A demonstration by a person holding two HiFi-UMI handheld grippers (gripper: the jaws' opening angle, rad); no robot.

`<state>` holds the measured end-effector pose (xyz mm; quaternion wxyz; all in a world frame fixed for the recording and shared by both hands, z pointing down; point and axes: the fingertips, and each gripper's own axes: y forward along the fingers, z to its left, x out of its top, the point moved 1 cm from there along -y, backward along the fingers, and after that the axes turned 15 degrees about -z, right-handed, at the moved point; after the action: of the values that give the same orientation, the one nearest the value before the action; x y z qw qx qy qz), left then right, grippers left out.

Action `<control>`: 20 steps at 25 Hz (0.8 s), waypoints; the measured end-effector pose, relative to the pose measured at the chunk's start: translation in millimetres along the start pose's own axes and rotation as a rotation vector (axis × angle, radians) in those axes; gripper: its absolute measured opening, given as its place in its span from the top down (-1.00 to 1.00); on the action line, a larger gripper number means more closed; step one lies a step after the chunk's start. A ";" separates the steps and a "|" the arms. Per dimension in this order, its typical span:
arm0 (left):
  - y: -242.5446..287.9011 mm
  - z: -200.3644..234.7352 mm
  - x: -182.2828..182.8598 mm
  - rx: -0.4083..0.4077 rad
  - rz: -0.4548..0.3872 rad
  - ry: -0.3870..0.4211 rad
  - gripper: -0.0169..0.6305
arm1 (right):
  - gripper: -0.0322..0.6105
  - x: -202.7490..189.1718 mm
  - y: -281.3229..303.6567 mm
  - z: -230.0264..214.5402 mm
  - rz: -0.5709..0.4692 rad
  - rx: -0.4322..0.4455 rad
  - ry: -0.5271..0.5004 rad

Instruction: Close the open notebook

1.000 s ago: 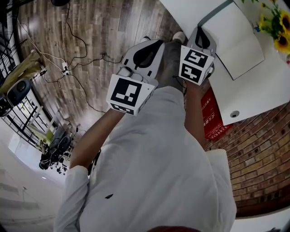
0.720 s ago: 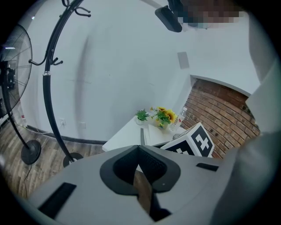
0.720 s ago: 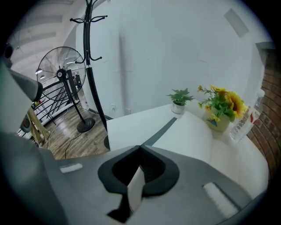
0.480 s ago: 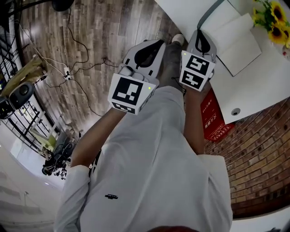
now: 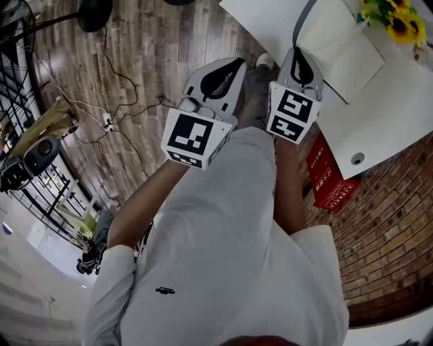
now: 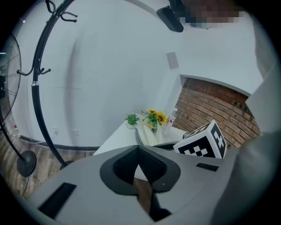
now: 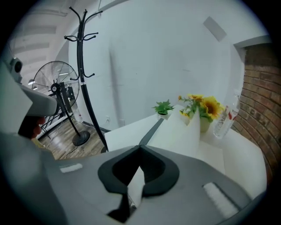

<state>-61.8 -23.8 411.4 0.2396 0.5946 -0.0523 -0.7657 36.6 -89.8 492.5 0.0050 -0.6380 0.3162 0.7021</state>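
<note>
White worktop (image 5: 399, 94) ahead; the notebook (image 5: 342, 44) looks light and floppy-paged, so take its stiff cover edge. Closed and empty: left tool (image 5: 233, 65), right tool (image 5: 298, 53).

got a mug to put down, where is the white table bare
Bare: the table corner left of the open notebook, and the stretch between the notebook and the cable hole. Crowded: the far end, where sunflowers, a small plant and a bottle stand together.
</note>
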 end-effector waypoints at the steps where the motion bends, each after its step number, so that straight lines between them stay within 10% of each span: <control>1: 0.6 -2.3 0.6 -0.008 -0.001 0.005 0.92 | 0.86 1.5 -2.8 -1.8 -0.007 -0.009 0.007; 20: 16.5 -63.0 8.9 -0.155 0.009 0.088 0.92 | 0.87 17.0 -65.4 -52.6 -0.124 -0.183 0.093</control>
<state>0.5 -29.2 391.4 0.2904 0.6071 0.0148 -0.7395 107.3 -67.9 449.3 -0.0245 -0.6859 0.2106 0.6962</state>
